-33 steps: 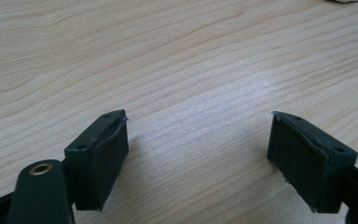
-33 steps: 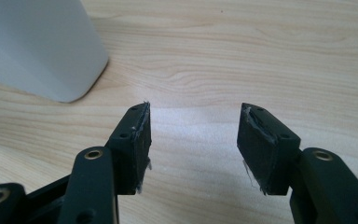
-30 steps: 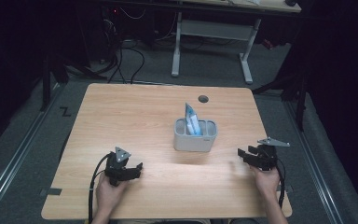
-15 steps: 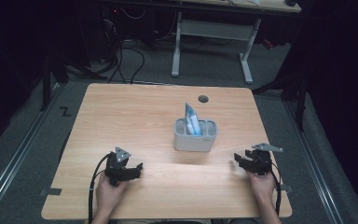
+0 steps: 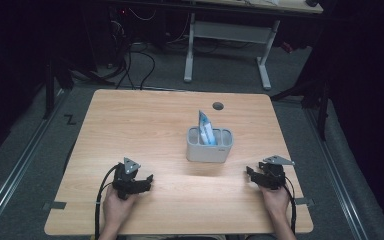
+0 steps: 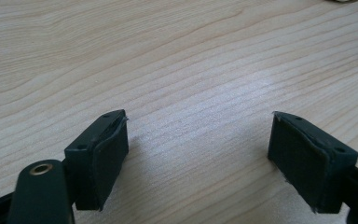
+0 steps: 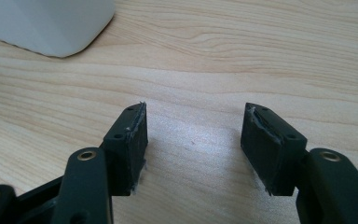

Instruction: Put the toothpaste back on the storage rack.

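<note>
A grey compartment holder stands upright in the middle of the wooden table, with a blue and white packet sticking up out of it. My left gripper rests low at the front left, open, its jaws wide apart over bare wood. My right gripper sits at the front right, pointing left toward the holder. It is open; its jaws have just been opening and nothing is between them. In the right gripper view the holder's rounded corner shows at the upper left.
A dark round cable hole sits near the table's far edge. Beyond the table stand a white desk frame and floor cables. Each gripper is a hand's width from the table's front edge.
My right gripper has sunk and drawn a little toward the front edge and leftward, with its jaws slightly wider. The left gripper and the holder have not moved.
</note>
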### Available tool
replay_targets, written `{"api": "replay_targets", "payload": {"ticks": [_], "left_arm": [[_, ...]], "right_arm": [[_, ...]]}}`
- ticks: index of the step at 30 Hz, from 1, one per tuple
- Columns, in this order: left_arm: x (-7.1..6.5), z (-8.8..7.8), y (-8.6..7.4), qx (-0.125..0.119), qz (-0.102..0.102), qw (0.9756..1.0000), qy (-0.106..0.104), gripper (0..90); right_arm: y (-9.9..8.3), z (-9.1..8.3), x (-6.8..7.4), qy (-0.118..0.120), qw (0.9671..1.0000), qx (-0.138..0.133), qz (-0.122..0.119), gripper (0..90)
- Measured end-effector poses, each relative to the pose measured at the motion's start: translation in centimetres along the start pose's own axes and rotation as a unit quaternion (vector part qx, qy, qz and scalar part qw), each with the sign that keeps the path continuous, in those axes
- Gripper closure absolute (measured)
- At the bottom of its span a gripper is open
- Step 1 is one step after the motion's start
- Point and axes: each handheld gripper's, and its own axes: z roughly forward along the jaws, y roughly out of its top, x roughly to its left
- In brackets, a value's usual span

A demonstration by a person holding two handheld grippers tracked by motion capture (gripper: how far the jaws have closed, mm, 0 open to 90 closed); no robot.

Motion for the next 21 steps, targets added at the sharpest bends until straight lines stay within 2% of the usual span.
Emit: {"api": "replay_targets", "payload": {"ticks": [3, 21], "left_arm": [[0.0, -0.03, -0.03, 0.0, 0.001, 1.0, 0.0, 20.5], [-0.03, -0.2, -0.19, 0.0, 0.001, 1.0, -0.001, 20.4]], "right_arm": [[-0.04, 0.0, 0.45, -0.012, 0.9998, 0.003, -0.012, 40.4], [-0.11, -0.05, 0.65, -0.018, 0.9998, 0.003, -0.006, 39.0]]}}
